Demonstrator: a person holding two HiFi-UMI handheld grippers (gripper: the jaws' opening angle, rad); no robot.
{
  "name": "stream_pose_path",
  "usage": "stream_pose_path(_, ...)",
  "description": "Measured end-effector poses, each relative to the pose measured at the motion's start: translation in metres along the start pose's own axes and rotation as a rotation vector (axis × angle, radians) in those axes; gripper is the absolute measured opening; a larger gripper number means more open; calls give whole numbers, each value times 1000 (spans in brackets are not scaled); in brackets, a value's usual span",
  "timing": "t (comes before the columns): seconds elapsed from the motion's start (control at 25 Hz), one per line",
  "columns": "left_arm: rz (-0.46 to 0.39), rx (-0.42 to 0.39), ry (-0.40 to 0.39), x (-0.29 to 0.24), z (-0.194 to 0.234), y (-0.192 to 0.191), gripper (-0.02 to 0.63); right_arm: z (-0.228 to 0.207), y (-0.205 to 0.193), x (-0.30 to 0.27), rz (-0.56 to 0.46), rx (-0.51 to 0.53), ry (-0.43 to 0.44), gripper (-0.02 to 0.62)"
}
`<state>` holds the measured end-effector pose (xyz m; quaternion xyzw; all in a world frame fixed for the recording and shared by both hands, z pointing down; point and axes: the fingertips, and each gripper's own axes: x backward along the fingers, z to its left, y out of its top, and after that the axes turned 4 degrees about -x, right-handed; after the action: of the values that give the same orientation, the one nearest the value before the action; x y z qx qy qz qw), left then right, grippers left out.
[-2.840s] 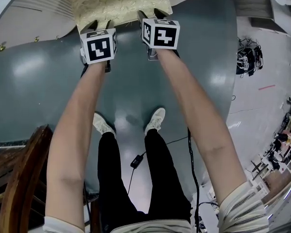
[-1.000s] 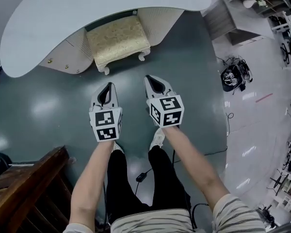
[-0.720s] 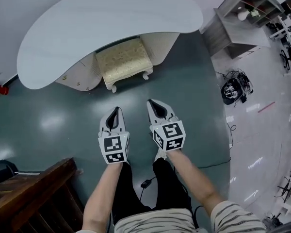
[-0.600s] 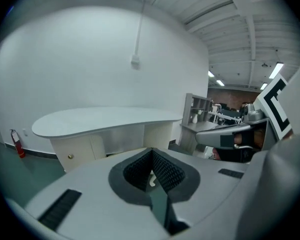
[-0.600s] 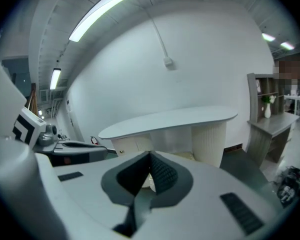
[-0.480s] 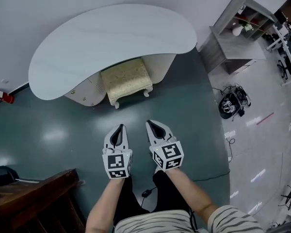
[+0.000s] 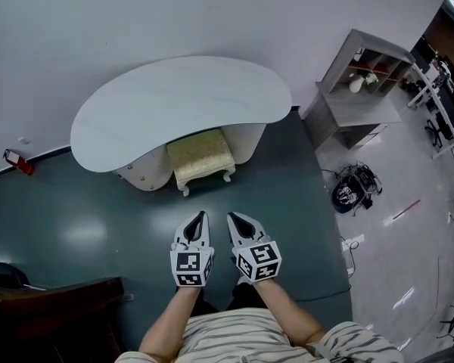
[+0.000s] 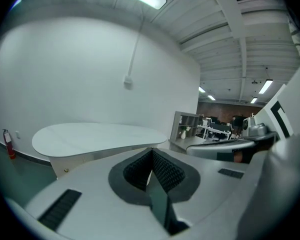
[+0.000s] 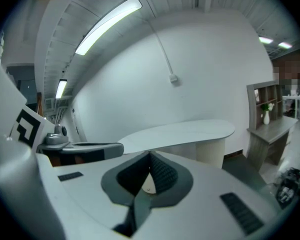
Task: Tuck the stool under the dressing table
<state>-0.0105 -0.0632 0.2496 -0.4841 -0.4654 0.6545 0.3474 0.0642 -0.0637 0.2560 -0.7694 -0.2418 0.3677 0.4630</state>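
At frame centre, the stool (image 7: pixel 201 156) sits under the dressing table (image 7: pixel 178 104) (task looks finished); below, left gripper (image 7: pixel 197 224) and right gripper (image 7: pixel 237 225) are clenched, empty.

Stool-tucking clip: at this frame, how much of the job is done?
Done: the stool sits in the knee gap of the dressing table, with only its front edge and legs showing. In hand: nothing; the left gripper and right gripper are shut, empty, well clear of the stool. Left: seemingly nothing, unless a deeper push is wanted.
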Motion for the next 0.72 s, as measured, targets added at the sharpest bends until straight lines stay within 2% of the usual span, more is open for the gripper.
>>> stream_pose_path(0.36, -99, -31, -17, 45, -25, 79, 6, 24, 74, 42, -101, 43, -10, 14)
stream_pose_path(0.72, -159, -49, -23, 60, -25, 119, 6, 49, 123, 51, -196, 93, 9, 14)
